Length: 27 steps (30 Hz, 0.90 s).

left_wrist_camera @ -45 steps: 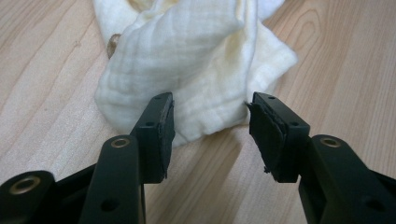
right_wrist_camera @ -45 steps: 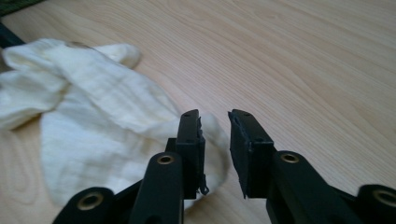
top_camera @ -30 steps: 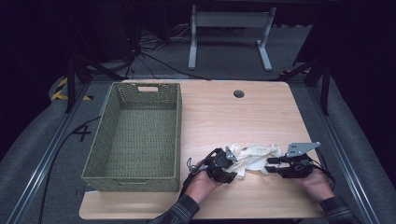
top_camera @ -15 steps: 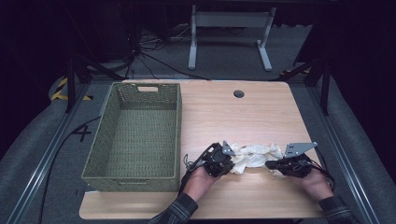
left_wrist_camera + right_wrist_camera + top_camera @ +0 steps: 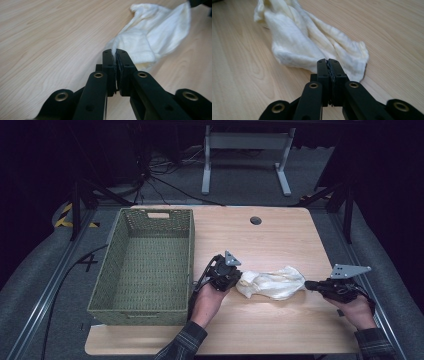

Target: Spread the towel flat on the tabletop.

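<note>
Here: one cream cloth [image 5: 272,282], one basket [image 5: 150,265]; left gripper [image 5: 235,279], right gripper [image 5: 306,284] jaws each clenched on cloth.

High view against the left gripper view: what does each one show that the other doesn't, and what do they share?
High view alone: the green woven basket left of the cloth, the person's forearms, the floor beyond the table.

Left gripper view alone: a close look at the left gripper, its jaws shut on an edge of the cream cloth.

Both: the cloth stretched between the two grippers on the wooden table, and the right gripper at its far end.
</note>
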Available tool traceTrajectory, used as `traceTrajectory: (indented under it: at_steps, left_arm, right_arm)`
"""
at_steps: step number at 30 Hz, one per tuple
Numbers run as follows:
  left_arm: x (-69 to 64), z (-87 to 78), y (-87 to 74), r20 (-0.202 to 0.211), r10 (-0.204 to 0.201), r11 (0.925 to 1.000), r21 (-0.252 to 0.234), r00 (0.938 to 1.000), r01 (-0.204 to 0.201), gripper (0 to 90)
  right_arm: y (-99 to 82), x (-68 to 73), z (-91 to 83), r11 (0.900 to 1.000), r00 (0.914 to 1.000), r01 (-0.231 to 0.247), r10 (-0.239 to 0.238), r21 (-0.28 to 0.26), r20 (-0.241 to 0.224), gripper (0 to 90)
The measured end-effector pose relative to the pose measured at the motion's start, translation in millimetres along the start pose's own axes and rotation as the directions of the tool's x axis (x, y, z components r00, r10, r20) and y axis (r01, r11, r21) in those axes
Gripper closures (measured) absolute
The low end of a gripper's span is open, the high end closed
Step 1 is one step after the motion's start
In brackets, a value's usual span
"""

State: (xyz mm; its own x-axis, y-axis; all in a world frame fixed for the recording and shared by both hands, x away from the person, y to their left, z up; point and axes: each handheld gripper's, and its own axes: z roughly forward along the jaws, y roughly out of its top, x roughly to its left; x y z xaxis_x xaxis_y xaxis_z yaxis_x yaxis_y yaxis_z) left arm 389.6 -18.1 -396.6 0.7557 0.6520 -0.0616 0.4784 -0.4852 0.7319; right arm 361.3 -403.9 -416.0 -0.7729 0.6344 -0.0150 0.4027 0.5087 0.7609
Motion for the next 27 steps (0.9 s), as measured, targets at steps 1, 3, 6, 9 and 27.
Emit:
traceTrajectory:
  at_steps: [1,3,6,9,27]
  left_arm:
    - [1.7,2.8,-1.0,-0.018,-0.001,0.9999,0.011,0.9998,0.001,86.3]
    - [4.4,8.3,-3.6,-0.038,-0.019,0.9996,0.022,0.9991,0.019,86.1]
    - [4.2,14.5,-6.5,-0.072,-0.023,0.9990,0.036,0.9971,0.026,81.2]
    - [4.6,12.9,-7.4,-0.059,-0.029,0.9994,0.019,0.9979,0.030,73.2]
    - [-42.7,38.9,-6.5,0.148,0.077,0.9938,0.068,0.9859,-0.088,67.7]
  right_arm:
    - [-1.8,-3.2,-1.3,0.9999,0.9998,-0.009,0.009,0.005,0.016,88.4]
    - [-5.1,-9.3,-3.2,0.9997,0.9993,-0.024,0.024,0.011,0.029,88.5]
    - [-6.8,-12.7,-1.7,0.9993,0.9988,-0.033,0.033,0.019,0.036,88.2]
    - [-5.1,-11.9,0.0,0.9993,0.9990,-0.038,0.038,0.005,0.024,79.8]
    - [8.9,30.7,28.7,0.9960,0.9887,0.077,-0.070,0.046,-0.132,67.9]
